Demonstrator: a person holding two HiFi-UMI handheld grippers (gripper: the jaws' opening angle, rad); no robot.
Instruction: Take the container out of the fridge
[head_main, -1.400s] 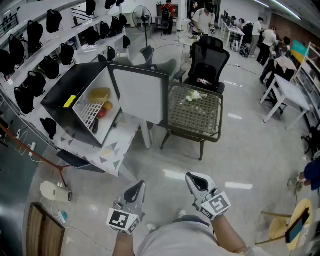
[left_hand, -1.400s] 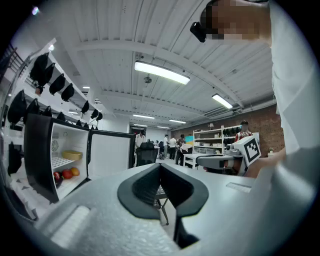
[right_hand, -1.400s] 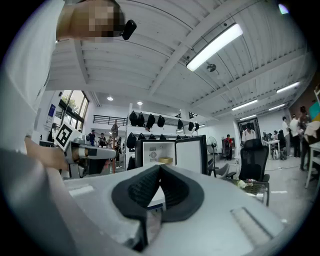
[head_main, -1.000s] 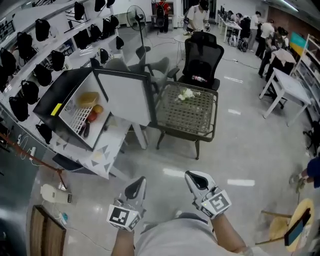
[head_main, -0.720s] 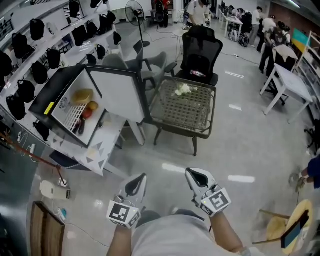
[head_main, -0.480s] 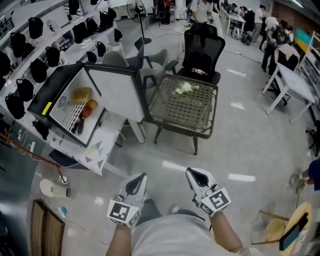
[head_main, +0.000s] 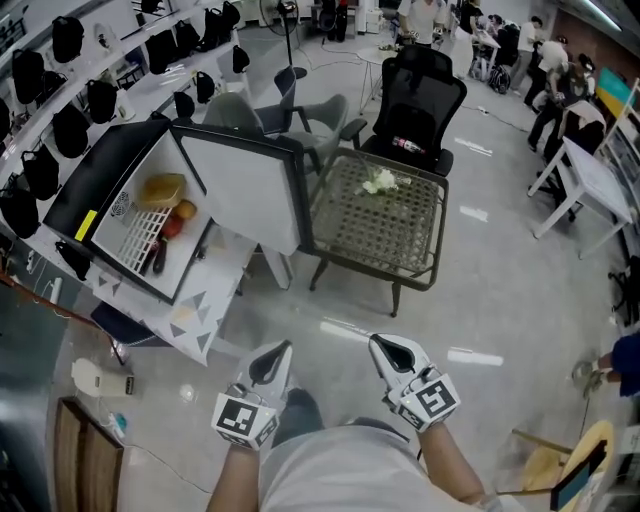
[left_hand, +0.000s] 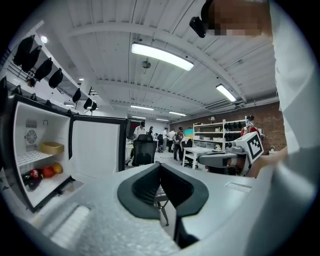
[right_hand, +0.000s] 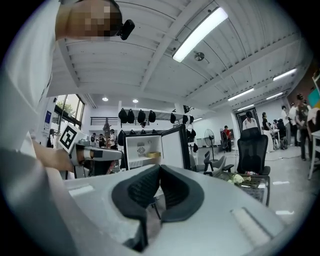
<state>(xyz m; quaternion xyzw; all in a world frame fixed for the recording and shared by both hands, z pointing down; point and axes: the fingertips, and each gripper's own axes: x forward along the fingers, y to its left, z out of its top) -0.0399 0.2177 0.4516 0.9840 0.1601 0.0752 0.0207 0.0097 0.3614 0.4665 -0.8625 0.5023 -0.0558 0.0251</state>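
Note:
A small black fridge (head_main: 95, 185) stands open on a low white table at the left, its door (head_main: 245, 185) swung wide. On its upper shelf rests a yellowish container (head_main: 162, 190), also visible in the left gripper view as the container (left_hand: 51, 147) and in the right gripper view as the container (right_hand: 153, 155). Red fruit (head_main: 178, 218) lies beneath it. My left gripper (head_main: 270, 362) and right gripper (head_main: 395, 352) are both shut and empty, held low near my body, far from the fridge.
A wire-mesh table (head_main: 382, 215) with white flowers stands right of the fridge door, with a black office chair (head_main: 420, 105) behind it. Black bags hang on wall racks (head_main: 60, 90) at the left. A white table (head_main: 590, 185) and people are at the far right.
The view has shifted as I step closer; the fridge and mesh table sit slightly nearer and lower in view. Both grippers keep their pose, shut.

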